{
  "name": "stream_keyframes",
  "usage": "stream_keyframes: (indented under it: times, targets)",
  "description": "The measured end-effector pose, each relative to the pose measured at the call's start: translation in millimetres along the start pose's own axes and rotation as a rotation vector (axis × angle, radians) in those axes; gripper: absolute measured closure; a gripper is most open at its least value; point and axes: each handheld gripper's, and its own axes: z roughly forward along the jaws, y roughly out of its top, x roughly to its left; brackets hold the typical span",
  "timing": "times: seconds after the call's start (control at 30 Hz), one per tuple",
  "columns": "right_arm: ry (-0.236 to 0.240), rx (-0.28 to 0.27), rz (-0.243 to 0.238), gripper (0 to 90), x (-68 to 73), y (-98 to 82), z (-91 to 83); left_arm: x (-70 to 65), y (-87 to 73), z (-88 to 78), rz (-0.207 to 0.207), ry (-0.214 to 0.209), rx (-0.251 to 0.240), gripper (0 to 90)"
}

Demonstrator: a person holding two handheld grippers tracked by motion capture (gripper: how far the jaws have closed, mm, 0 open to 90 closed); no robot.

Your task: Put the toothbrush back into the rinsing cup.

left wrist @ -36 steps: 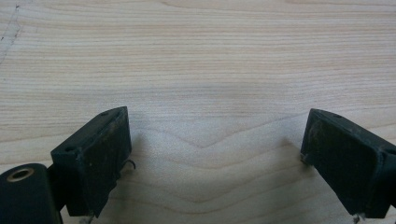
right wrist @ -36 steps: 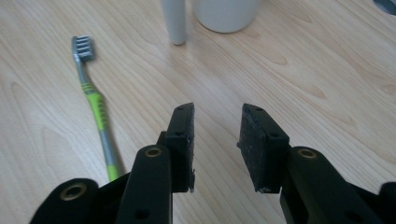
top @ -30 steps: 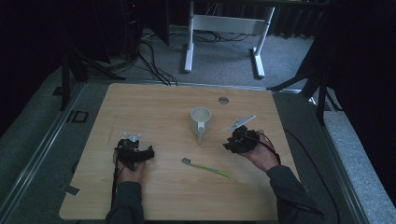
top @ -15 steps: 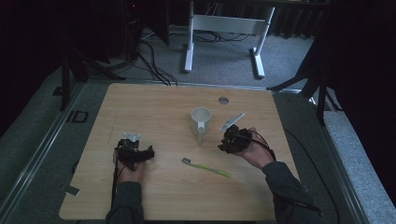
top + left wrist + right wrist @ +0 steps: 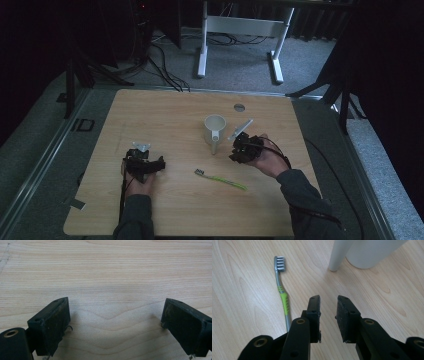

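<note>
Clearly the right gripper (image 5: 239, 152) is the nearer hand to the toothbrush (image 5: 220, 179), which lies flat on the tabletop (image 5: 165, 112) toward the near edge, between the two hands. In the right gripper view its fingers (image 5: 315, 312) have just been closing to a narrow gap, with nothing between them; the toothbrush (image 5: 282, 293) sits just beside them, its long axis running away from them, bristles far. The left gripper (image 5: 144, 165) hovers wide open over bare wood. Beyond stands the white mug (image 5: 214, 128).
</note>
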Motion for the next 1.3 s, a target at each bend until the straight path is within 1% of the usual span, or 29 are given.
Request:
stream_keyframes:
  times: [0.13,0.17,0.23,0.27,0.37,0.43,0.53,0.63,0.73,0.93,1.0,1.07,1.1,1.27,1.3]
  targets:
    - [0.006,0.018,-0.023,73.3,3.2,4.4,2.0,0.0,0.0,0.0,0.000,-0.001,0.000,8.9]
    - [0.009,0.019,-0.023,73.5,4.1,5.3,2.3,0.0,0.0,0.0,0.000,-0.001,0.000,8.9]
    - [0.010,0.027,-0.042,74.0,5.8,8.3,2.8,0.0,0.0,0.0,0.000,0.000,0.000,8.9]
    - [0.010,0.032,-0.038,74.2,6.7,9.3,2.7,0.0,0.0,0.0,0.000,-0.001,0.000,8.9]
    - [0.009,0.046,-0.051,75.0,7.6,13.1,3.5,0.0,0.0,0.0,0.000,-0.001,0.000,8.9]
    - [0.013,0.059,-0.053,75.3,7.9,15.6,4.0,0.0,0.0,0.0,0.000,-0.001,0.000,8.9]
    - [0.022,0.083,-0.076,75.2,10.0,18.4,5.5,0.0,0.0,0.0,0.000,-0.001,0.000,8.9]
    - [0.032,0.107,-0.086,75.3,13.1,21.0,7.7,0.0,0.0,0.0,0.000,-0.001,0.000,8.9]
    - [0.038,0.118,-0.099,75.6,15.0,23.5,10.1,0.0,0.0,0.0,0.000,-0.001,0.000,8.9]
    - [0.043,0.144,-0.109,75.6,18.1,28.0,13.4,0.0,0.0,0.0,0.000,-0.001,0.000,8.9]
    - [0.051,0.163,-0.115,75.6,20.6,32.1,15.3,0.0,0.0,0.0,0.000,-0.001,0.000,8.9]
    - [0.054,0.162,-0.116,75.6,21.2,33.0,16.0,0.0,0.0,0.0,0.000,0.000,0.000,8.9]
    - [0.057,0.173,-0.119,75.6,22.5,35.0,16.7,0.0,0.0,0.0,0.000,0.000,0.001,8.9]
    - [0.060,0.186,-0.127,75.6,24.5,37.2,18.3,0.1,0.0,0.0,0.001,0.000,0.000,8.9]
    - [0.058,0.190,-0.134,75.6,24.7,37.6,19.0,0.1,0.0,0.0,0.001,0.000,0.000,8.9]
